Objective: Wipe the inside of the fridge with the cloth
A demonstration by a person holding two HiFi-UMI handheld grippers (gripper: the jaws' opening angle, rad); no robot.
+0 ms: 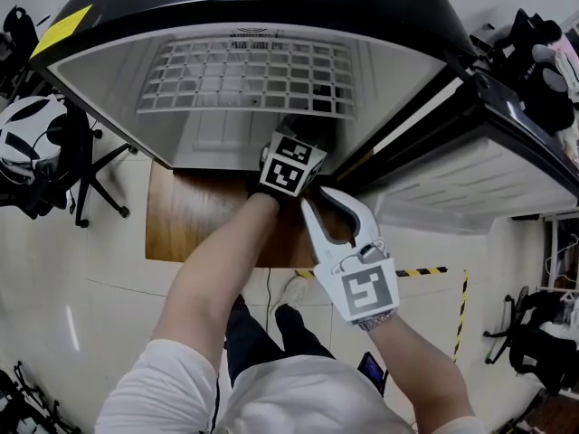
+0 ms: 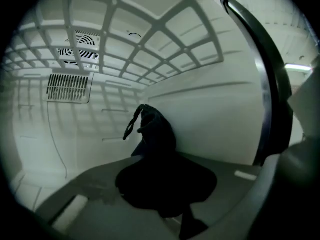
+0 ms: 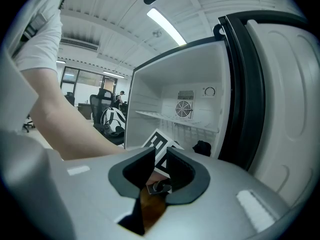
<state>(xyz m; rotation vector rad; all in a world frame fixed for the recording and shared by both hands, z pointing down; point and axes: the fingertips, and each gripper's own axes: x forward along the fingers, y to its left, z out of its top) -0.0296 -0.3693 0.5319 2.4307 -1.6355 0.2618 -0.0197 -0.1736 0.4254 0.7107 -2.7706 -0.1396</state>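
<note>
Left gripper [image 2: 172,200]: reached into the fridge [image 1: 118,80] under the wire shelf [image 1: 244,78], its jaws clamped on the dark cloth [image 2: 155,134].
Cloth: bunched, spilling over both jaws and rising to a knot at the side wall [image 2: 215,114], close to the rear corner; whether it pressed on the wall could not be told.
Right gripper [image 3: 160,155]: outside the fridge, just beside the left forearm [image 1: 213,278] and below the opening's front edge; its jaws stood only a slit apart with nothing in them.
Edges: the dark door seal [image 2: 270,84] curved close on the left gripper's right; the shelf's grid ran overhead; the front rim of the cabinet crossed above the marker cube [image 1: 291,164].
Open room: the cavity was free to the left of the cloth, towards the back wall with its slatted vent [image 2: 68,87] and round fan grille [image 2: 80,48]; to the right there was little space before the side wall.
Door [image 1: 470,183]: swung open on the right, its white liner near the right gripper.
In the way: the wire shelf limited upward travel; the door and seal hemmed in the right side.
Around: a wooden board [image 1: 194,215] under the fridge front, an office chair [image 1: 90,174] with a white helmet [image 1: 27,134] at left, and yellow-black tape [image 1: 425,270] on the floor at right.
</note>
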